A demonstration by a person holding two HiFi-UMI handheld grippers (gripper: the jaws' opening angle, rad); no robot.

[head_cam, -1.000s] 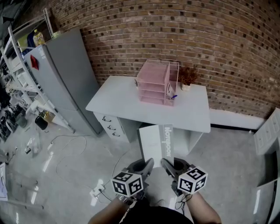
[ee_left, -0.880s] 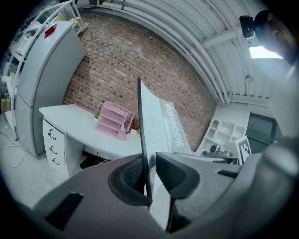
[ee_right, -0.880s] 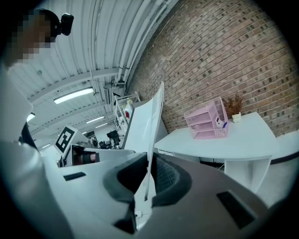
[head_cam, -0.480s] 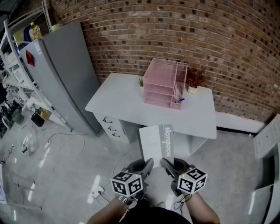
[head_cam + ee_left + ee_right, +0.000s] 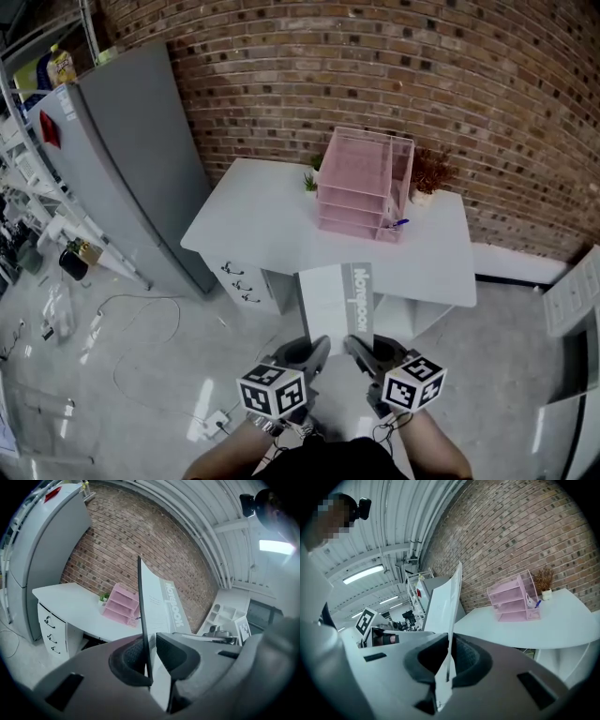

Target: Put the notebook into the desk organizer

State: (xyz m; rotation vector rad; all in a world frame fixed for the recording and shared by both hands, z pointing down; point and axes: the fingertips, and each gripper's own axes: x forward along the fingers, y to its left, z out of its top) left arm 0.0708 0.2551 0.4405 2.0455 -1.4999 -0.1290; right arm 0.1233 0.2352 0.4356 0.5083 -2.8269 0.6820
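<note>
I hold a white-and-grey notebook [image 5: 339, 300] in the air in front of me, its near edge pinched from both sides. My left gripper [image 5: 315, 349] is shut on its left corner, the cover edge [image 5: 142, 620] running between the pads. My right gripper [image 5: 358, 350] is shut on the right corner [image 5: 451, 634]. The pink desk organizer [image 5: 361, 184] stands at the back of the white desk [image 5: 262, 230], well ahead of the notebook. It also shows small in the left gripper view as the organizer [image 5: 121, 607] and in the right gripper view as the organizer [image 5: 514, 598].
A grey cabinet [image 5: 122, 159] stands left of the desk, with shelving [image 5: 28, 141] beyond it. A small dried plant [image 5: 433, 176] and a pen [image 5: 397, 223] sit by the organizer. Cables [image 5: 141, 328] lie on the floor. A brick wall [image 5: 422, 84] backs the desk.
The desk and organizer have shifted right and slightly nearer in the head view. The notebook stays held the same way in both grippers.
</note>
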